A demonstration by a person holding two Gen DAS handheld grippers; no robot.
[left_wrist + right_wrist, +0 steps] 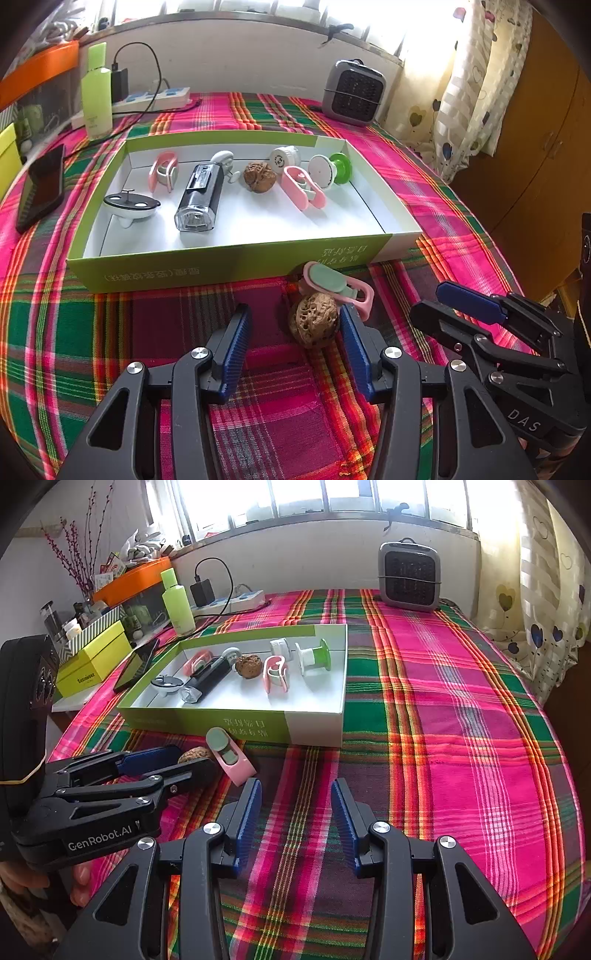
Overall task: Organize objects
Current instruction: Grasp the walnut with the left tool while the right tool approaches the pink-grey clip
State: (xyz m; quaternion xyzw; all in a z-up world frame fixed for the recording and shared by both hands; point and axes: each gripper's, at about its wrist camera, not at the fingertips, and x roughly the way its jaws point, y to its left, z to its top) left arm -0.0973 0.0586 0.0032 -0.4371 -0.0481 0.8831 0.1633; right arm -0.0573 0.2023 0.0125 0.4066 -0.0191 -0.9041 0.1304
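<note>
Two walnuts: one in green tray (229, 264), one walnut (314, 319) on plaid counter (406, 155) between spread left gripper (293, 334) fingers, touching right pad. Three pink clips: two in tray, one pink clip (338, 286) outside beside walnut. Right gripper (295, 812) spread, empty.

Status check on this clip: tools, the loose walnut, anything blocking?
Left tool open, straddling loose walnut, right pad at its side. Right tool open, empty, over bare cloth. Pink clip right behind walnut, before green box.
</note>
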